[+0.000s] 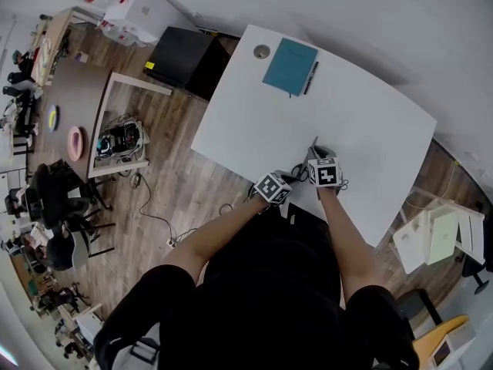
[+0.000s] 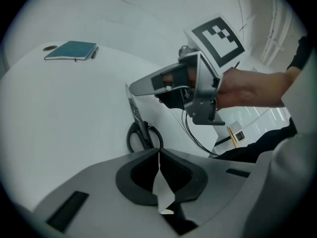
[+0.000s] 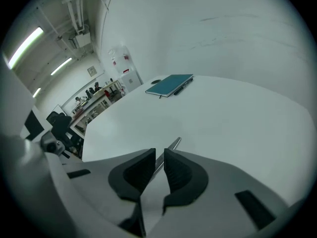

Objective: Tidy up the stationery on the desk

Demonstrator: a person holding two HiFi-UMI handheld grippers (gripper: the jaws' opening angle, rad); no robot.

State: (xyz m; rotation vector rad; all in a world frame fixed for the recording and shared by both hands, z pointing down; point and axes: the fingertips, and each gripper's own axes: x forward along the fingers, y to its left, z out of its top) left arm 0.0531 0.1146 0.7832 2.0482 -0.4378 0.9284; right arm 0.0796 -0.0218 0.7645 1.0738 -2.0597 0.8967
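Black-handled scissors (image 1: 299,173) lie on the white desk (image 1: 370,129) near its front edge. My right gripper (image 1: 316,153) is shut on their metal blade, whose tip (image 3: 174,143) pokes out beyond the jaws of the right gripper (image 3: 158,158). In the left gripper view the scissors' handles (image 2: 142,133) rest just ahead of my left gripper (image 2: 158,155), which is shut and holds nothing. At the far side of the desk lies a teal notebook (image 1: 290,65) with a dark pen (image 1: 310,77) along its right edge.
A small round object (image 1: 262,51) sits left of the notebook at the desk's far corner. A black box (image 1: 182,58) stands on the floor left of the desk, and white shelving (image 1: 439,233) stands to the right. Cables lie on the wooden floor.
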